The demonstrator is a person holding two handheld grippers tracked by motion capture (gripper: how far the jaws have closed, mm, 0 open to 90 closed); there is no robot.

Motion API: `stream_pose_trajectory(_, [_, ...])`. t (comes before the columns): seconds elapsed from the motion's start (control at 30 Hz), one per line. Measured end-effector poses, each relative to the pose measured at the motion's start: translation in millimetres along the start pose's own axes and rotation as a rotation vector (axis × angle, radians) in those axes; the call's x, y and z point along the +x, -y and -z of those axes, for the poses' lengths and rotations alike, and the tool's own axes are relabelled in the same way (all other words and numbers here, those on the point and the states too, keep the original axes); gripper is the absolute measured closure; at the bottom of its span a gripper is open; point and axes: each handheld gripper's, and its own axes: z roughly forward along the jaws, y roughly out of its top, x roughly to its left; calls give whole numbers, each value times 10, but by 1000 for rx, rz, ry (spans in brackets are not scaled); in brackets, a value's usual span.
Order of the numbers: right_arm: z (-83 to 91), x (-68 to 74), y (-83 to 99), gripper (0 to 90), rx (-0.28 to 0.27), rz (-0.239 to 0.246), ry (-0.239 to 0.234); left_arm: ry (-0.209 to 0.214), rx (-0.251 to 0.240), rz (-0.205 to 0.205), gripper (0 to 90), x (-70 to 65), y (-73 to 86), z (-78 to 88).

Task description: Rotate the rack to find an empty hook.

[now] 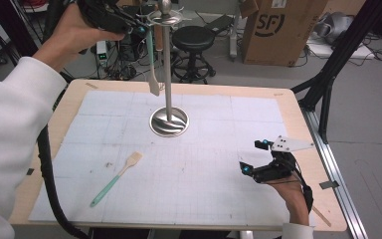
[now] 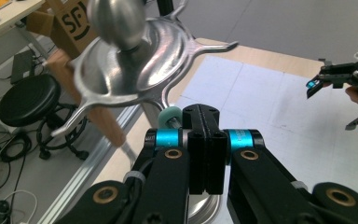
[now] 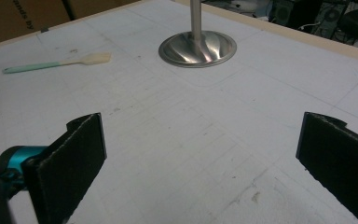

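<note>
left claw (image 2: 205, 140): closed, pinching the mint handle end of a spatula (image 1: 152, 64) at the rack (image 1: 168, 74) top.
right claw (image 3: 200, 163): open, empty, low over the surface (image 1: 298, 107), well right of the rack base.
handling: light, stiff handle, flexible blade; smooth, so likely slippery. Best held near the handle end.
axis: vertical, blade down, hanging just left of the rack pole.
second spatula (image 1: 115, 178): flat on the surface, left of and nearer than the rack base.
</note>
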Motion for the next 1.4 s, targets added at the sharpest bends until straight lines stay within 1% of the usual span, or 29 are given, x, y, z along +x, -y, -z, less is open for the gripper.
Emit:
stream_pose_trajectory(0.13, [4,-1,-4,0,-9,1,-3,-5,0,11,898,89,43,25])
stream_pose_trajectory(0.3, [9,-1,-1,0,-7,-4,-2,-10,-1,25,898,205,62,11])
stream_pose_trajectory(0.43, [15,-1,-3,0,-8,-6,2,-15,12,10,898,282,22,-9])
stream_pose_trajectory(0.5, [21,-8,2,0,-5,-7,6,-7,0,15,898,306,11,-14])
stream_pose_trajectory(0.57, [23,-15,8,0,-3,-11,8,-4,-3,11,899,315,17,-17])
stream_pose_trajectory(0.73, [12,-18,13,0,4,-8,9,-14,5,9,898,299,29,7])
stream_pose_trajectory(0.93, [14,-17,15,0,6,-11,10,-15,11,1,898,225,34,70])
stream_pose_trajectory(1.07, [9,-18,16,0,10,-10,11,-24,16,0,898,184,43,129])
stream_pose_trajectory(1.23, [-2,-11,16,0,14,-7,10,-26,13,3,898,125,96,186])
stream_pose_trajectory(1.3, [-3,-8,15,0,14,-7,9,-27,8,12,898,100,122,211])
stream_pose_trajectory(1.4, [-6,-10,17,0,17,-5,12,-32,12,15,898,58,152,241])
